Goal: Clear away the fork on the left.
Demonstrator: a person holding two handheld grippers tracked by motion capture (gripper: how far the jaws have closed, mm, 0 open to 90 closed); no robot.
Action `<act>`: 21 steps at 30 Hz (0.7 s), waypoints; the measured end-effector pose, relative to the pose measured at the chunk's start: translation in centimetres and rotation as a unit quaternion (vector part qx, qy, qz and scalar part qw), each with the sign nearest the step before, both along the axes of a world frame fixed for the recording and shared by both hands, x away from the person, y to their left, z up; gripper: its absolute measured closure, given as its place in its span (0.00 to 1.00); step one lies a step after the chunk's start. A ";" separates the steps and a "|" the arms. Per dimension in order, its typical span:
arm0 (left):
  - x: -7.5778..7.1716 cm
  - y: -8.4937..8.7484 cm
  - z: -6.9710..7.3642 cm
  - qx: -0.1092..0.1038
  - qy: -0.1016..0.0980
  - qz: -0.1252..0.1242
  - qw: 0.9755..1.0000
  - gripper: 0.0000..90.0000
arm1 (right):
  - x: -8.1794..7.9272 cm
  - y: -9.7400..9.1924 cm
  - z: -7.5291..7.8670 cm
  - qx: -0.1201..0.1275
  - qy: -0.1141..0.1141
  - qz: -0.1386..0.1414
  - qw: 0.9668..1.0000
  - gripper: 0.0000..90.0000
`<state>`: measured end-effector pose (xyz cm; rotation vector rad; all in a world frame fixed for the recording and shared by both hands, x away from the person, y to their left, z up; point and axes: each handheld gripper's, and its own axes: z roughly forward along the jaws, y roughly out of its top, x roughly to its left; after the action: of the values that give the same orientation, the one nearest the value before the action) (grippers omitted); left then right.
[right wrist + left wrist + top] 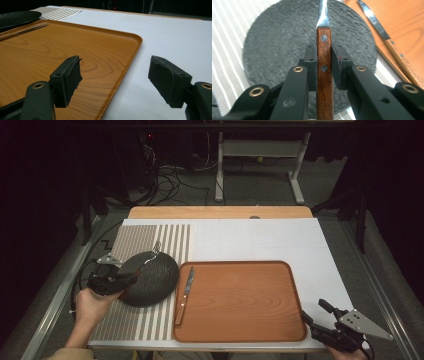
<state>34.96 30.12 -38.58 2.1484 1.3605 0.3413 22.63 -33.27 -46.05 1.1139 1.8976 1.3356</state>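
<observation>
My left gripper [131, 276] is shut on the wooden handle of a fork [323, 75]. It holds the fork over a dark round plate [152, 282], with the metal end [155, 248] pointing away past the plate's far rim. A wooden-handled knife [184, 295] lies on the left part of the wooden tray [250, 320]; in the left gripper view the knife [384, 32] is at the upper right. At the table's front right corner my right gripper [313, 310] stands open, beside the tray's right edge [125, 72]. Nothing is between its pads [68, 80].
The plate rests on a striped placemat [125, 320] at the left of the white table top [260, 237]. Beyond the table's far wooden edge are cables and a desk frame on the floor. A metal rail runs along each side.
</observation>
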 end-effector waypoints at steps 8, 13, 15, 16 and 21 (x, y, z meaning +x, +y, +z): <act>-1.4 -1.4 -0.1 -0.004 -0.010 -0.025 1.000 0.80 | -0.1 -0.2 0.0 -0.001 -0.003 -0.002 1.000 0.30; -2.1 -2.3 -0.6 -0.010 -0.005 -0.047 0.999 0.80 | -0.1 -0.3 0.0 0.001 -0.003 -0.009 1.000 0.30; -2.4 -2.7 -0.6 -0.011 -0.007 -0.054 0.998 0.80 | -0.1 -0.3 0.0 0.000 -0.002 -0.009 1.000 0.30; -2.6 -2.8 -0.6 -0.014 -0.008 -0.058 0.998 0.80 | -0.1 -0.3 0.0 -0.001 -0.002 -0.009 1.000 0.30; -3.9 -4.1 -0.3 -0.018 -0.018 -0.082 0.996 0.80 | -0.2 -0.4 0.0 -0.001 -0.002 -0.012 1.000 0.30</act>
<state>31.09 26.07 -38.85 2.1964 1.1527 0.2872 22.44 -33.64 -46.06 1.1286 1.8774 1.3214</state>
